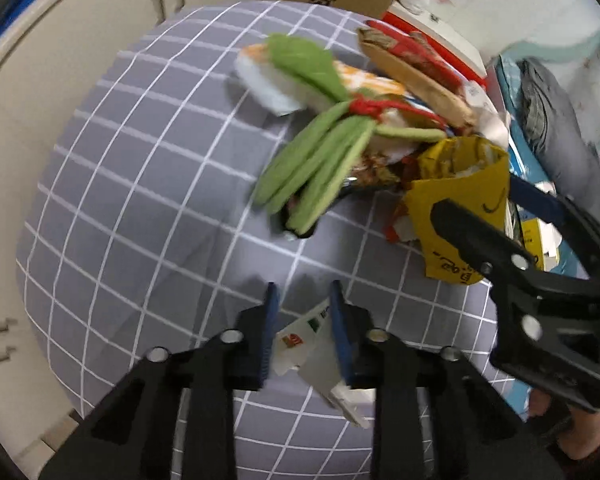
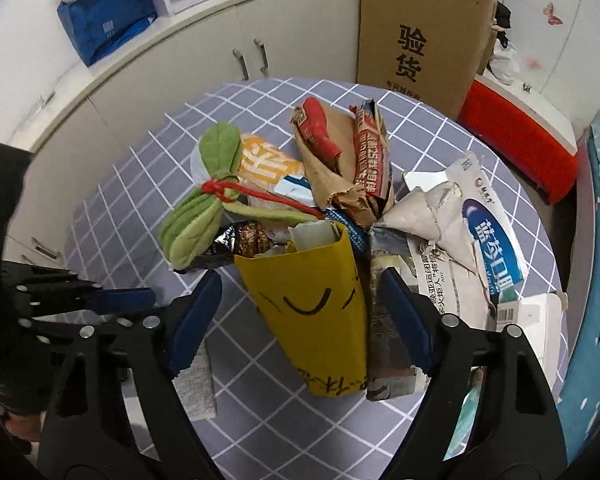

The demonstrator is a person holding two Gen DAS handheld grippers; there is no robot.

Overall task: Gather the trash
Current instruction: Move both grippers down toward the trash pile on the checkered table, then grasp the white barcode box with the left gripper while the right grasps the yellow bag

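Only my left wrist view shows my left gripper clamped on a white paper scrap low over the grey checked tablecloth. My right gripper stands wide apart, straddling the yellow paper bag without pressing it. Behind the bag, a green felt leaf bundle, brown wrappers and torn newspaper crowd together; the scrap's print is blurred.

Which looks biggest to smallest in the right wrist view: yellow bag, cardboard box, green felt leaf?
1. Yellow bag, though it is nearest the camera.
2. Cardboard box, farther back, so likely bigger in truth.
3. Green felt leaf.
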